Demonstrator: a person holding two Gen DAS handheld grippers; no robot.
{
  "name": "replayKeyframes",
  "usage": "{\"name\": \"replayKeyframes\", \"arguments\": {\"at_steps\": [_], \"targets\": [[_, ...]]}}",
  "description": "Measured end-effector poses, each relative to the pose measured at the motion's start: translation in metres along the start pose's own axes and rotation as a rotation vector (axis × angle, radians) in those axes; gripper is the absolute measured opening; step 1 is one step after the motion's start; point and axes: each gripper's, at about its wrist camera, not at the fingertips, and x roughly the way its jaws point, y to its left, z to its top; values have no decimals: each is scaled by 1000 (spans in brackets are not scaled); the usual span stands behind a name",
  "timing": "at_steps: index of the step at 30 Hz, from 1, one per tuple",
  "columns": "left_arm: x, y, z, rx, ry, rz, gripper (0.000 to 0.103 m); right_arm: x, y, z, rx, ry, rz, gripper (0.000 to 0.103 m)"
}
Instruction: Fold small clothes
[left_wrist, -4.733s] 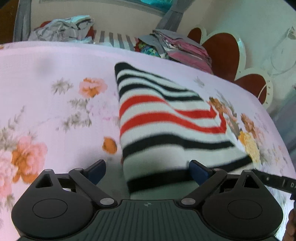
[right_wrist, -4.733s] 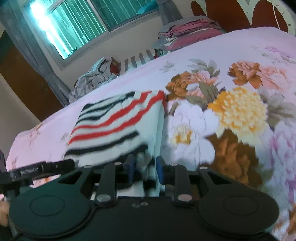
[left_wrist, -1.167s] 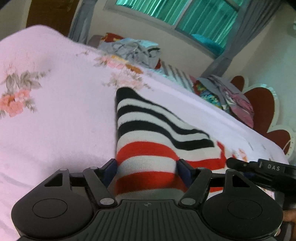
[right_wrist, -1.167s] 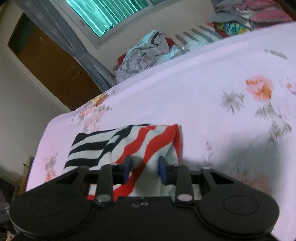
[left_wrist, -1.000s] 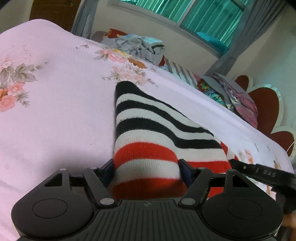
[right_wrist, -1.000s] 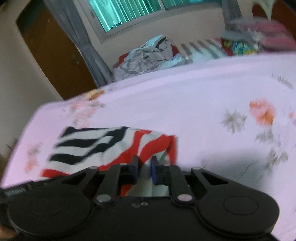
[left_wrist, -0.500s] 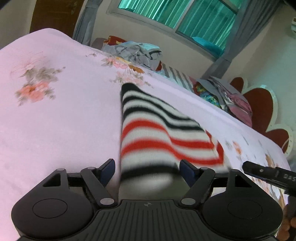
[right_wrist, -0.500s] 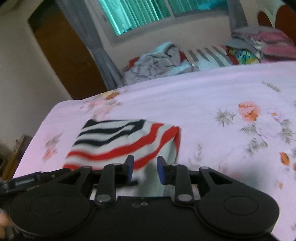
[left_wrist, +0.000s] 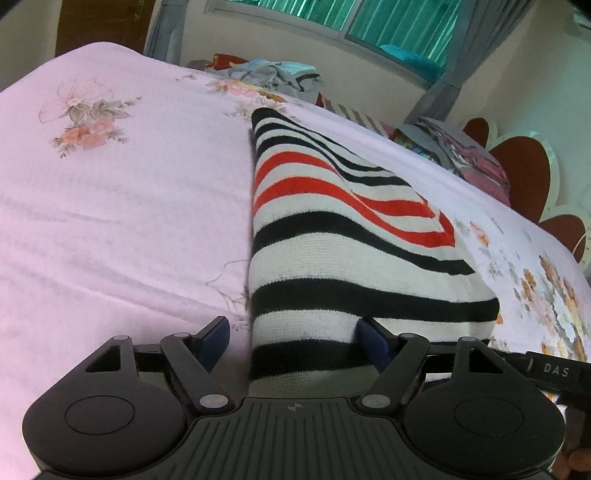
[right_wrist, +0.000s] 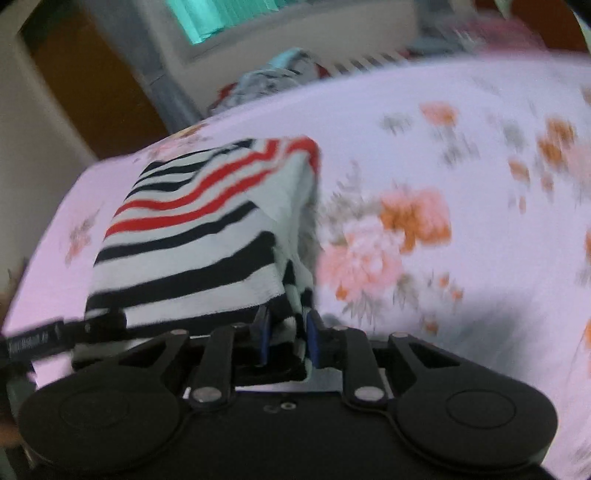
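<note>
Striped sweater (left_wrist: 332, 236) slid nearer on floral bedsheet (left_wrist: 122, 206), black stripes now nearest, right gripper (right_wrist: 284, 334) just closing, pinching its near right corner, left gripper (left_wrist: 291, 336) wide open astride near left edge.

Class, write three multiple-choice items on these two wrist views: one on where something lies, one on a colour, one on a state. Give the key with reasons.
1. The striped garment lies on:
A. a floral bedsheet
B. a wooden floor
C. a chair

2. Its stripes are:
A. blue and yellow
B. green and white
C. black, red and white

3. The right claw is:
A. wide open, empty
B. pinching the garment's edge
C. out of view

Key: 1 A, pink flowered bedsheet surrounds it. 2 C, those bands show in both views. 3 B, fabric sits between its closing pads, while the left claw stands open.
</note>
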Motion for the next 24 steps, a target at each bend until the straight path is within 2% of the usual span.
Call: {"name": "replayKeyframes", "arguments": {"at_steps": [2, 6, 8, 11, 14, 16, 18, 20, 24], "targets": [[-2, 1, 1, -1, 3, -5, 76, -2, -5, -4, 69, 3, 18, 20], [-7, -3, 4, 15, -1, 0, 76, 0, -12, -5, 99, 13, 29, 25], [-15, -7, 5, 24, -19, 3, 76, -7, -2, -6, 51, 8, 9, 26], [-28, -14, 8, 31, -37, 7, 77, -27, 12, -4, 7, -37, 24, 26], [-40, -23, 8, 40, -55, 18, 91, -42, 28, 4, -66, -126, 32, 29], [-50, -30, 6, 56, -80, 28, 93, -32, 28, 13, -62, -109, -4, 34], [-60, -35, 4, 59, -89, 28, 96, -14, 21, 17, -44, -61, -42, 31], [-69, -39, 0, 53, -96, 33, 98, -2, 17, 15, -60, -35, -83, 35], [-85, -47, -12, 44, -104, 39, 103, 11, 15, 12, -90, -22, -109, 39]]}}
